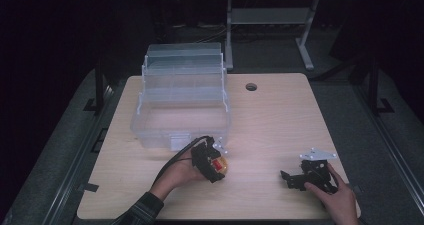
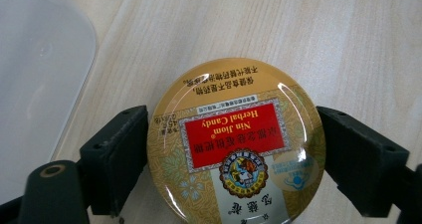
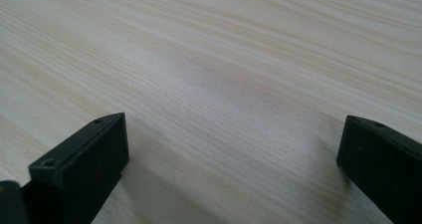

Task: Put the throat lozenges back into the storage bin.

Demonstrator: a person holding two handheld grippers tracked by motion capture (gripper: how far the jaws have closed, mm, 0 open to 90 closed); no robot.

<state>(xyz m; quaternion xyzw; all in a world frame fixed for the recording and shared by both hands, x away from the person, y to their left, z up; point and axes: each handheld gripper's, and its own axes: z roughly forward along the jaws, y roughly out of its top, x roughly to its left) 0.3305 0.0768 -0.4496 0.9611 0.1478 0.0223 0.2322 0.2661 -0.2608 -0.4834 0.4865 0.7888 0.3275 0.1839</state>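
Item 1, candy tin [image 2: 234, 149]: round, gold, with a red label reading "Nin Jiom Herbal Candy" that appears upside down in my left gripper view. It lies flat on the table [image 1: 280, 120], just in front of the clear storage box [image 1: 182, 102] and slightly toward that box's right front corner. In the high view I see it as a small yellow and red disc [image 1: 220, 166] under my left tool.

Item 2, left gripper [image 2: 231, 152]: I have its two black jaws standing on either side of the tin, each pad pressed against the rim, so the tin is clamped between them. In the high view this gripper [image 1: 210, 164] sits near the front wall of the box, my left hand [image 1: 177, 174] behind it.

Item 3, right gripper [image 1: 306, 176]: it rests well to the right of the box and in front of it, near the table's front edge, my right hand [image 1: 337, 195] on it. In my right gripper view the jaws stand wide apart with bare wood grain between them, gripping nothing.

Item 4, clear storage box: transparent plastic, lid raised, stepped trays at the back, standing on the left half of the table. Its pale corner [image 2: 40, 79] shows at the left of my left gripper view, close to the tin.
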